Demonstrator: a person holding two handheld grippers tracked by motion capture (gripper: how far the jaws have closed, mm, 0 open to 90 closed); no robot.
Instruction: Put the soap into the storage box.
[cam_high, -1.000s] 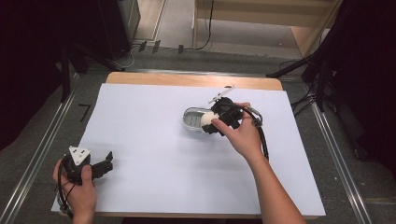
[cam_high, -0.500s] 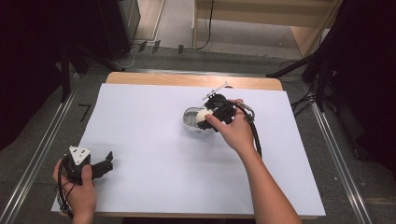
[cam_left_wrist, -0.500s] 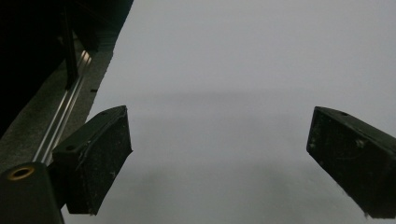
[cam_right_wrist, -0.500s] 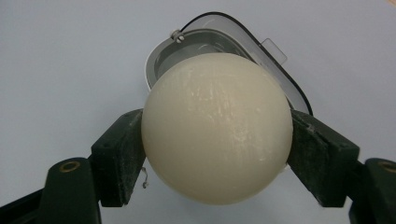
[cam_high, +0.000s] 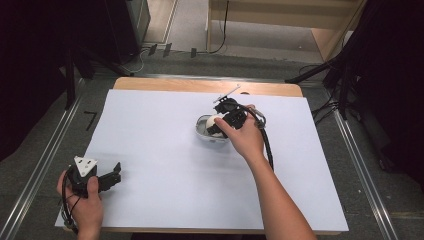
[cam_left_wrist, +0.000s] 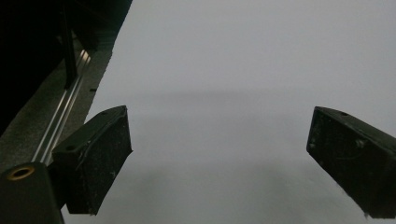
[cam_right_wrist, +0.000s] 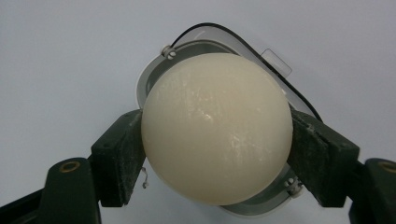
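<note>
Right gripper moved over clear container, clamping cream ball, left gripper wide open, empty

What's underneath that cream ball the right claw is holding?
A clear-rimmed grey dish on the white sheet lies under the ball; the ball hides the dish's inside.

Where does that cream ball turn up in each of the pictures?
High view: the ball sits right of centre, gripped in the right gripper above a small container.
Left gripper view: white sheet and open jaws.
Right gripper view: ball at centre, between the jaws.
Shared landmark: the white sheet.
</note>
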